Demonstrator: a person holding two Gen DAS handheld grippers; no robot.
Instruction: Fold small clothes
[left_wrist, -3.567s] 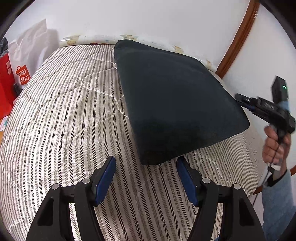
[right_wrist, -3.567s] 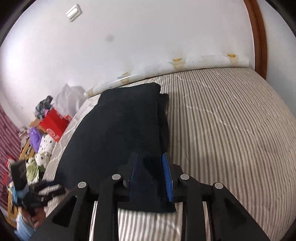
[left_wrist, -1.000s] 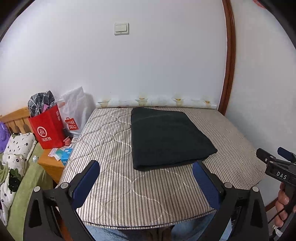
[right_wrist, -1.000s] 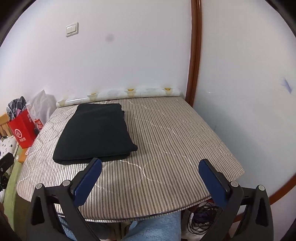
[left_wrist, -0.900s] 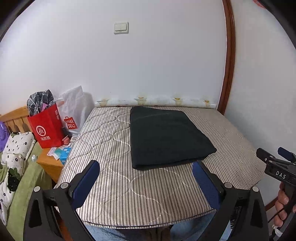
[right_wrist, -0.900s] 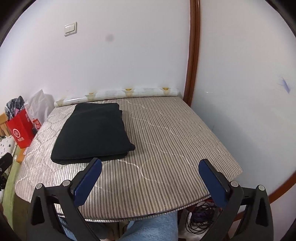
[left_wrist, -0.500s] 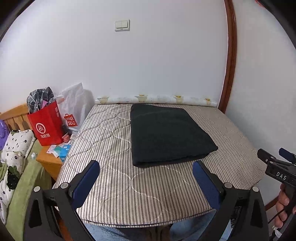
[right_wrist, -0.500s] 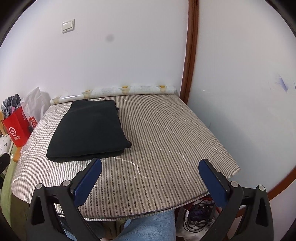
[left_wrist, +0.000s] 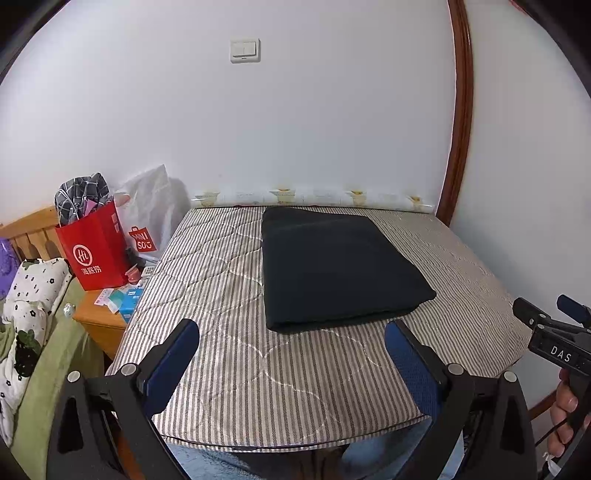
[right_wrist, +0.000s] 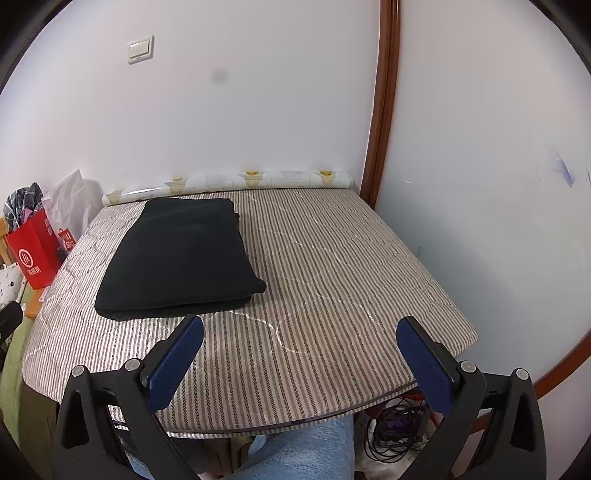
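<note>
A dark folded garment lies flat as a neat rectangle on the striped mattress, toward the far wall; it also shows in the right wrist view. My left gripper is wide open and empty, held back above the mattress's near edge, well short of the garment. My right gripper is wide open and empty too, over the near edge and to the right of the garment. The right gripper also shows at the right edge of the left wrist view.
A red paper bag and a white plastic bag stand on a wooden nightstand left of the mattress. White walls and a brown door frame border the far and right sides. Cables lie on the floor below.
Both grippers let go of the garment and pulled far back from it, opening wide. In the last second the views only shifted slightly; the garment has stayed still.
</note>
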